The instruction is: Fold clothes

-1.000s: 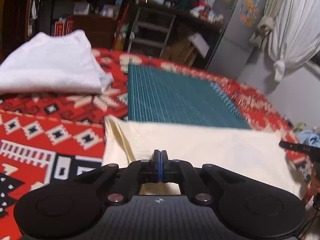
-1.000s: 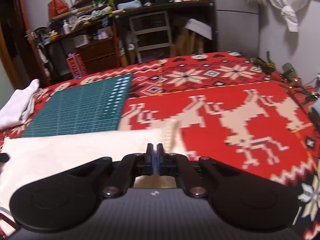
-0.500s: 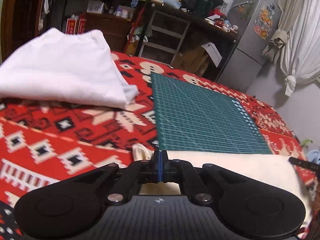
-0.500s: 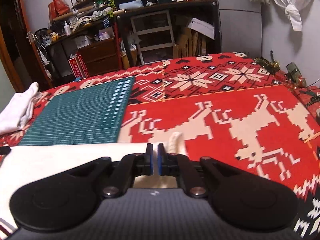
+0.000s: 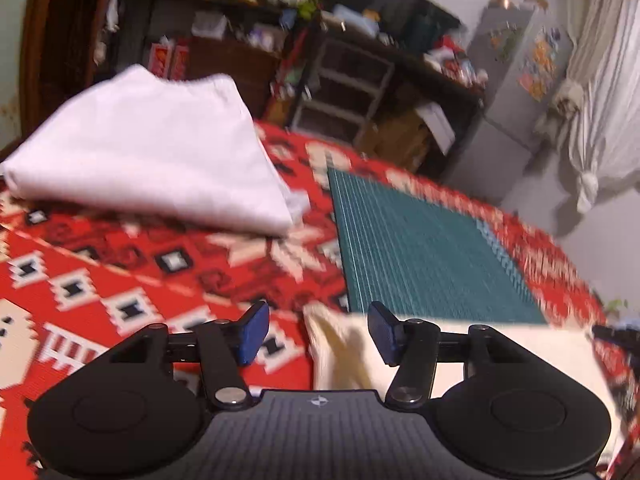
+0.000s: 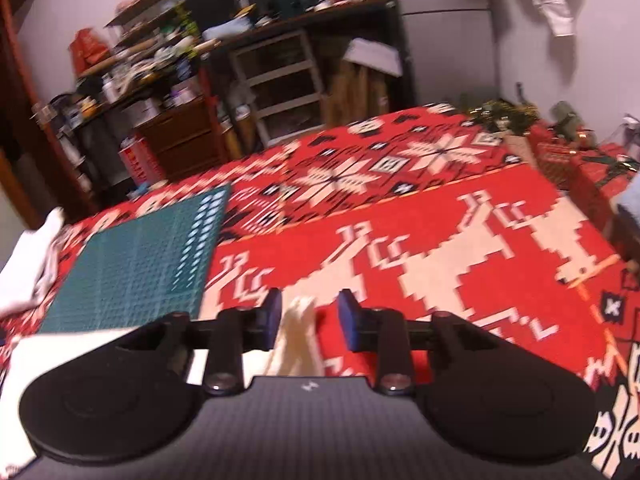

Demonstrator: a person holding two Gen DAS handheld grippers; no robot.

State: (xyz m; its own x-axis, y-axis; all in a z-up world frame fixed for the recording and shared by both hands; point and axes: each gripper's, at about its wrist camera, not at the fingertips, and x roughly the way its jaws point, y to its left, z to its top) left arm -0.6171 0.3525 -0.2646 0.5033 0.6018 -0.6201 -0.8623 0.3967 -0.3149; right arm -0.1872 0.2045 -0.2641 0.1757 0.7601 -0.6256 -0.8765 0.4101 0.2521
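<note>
Left wrist: white folded garment (image 5: 148, 148) beyond cream cloth (image 5: 500, 344), beside green mat (image 5: 420, 248).

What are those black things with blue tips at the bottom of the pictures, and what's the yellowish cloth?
Those are two grabbing tools that a person holds, one in each hand. Each carries a camera looking along its fingers, so one picture comes from the left gripper and one from the right gripper. Both are open, holding nothing. Between their blue tips lies the cream cloth, one end at each gripper. It lies on a red patterned blanket, at the near edge of a green cutting mat. A white folded garment sits farther to the left.
</note>
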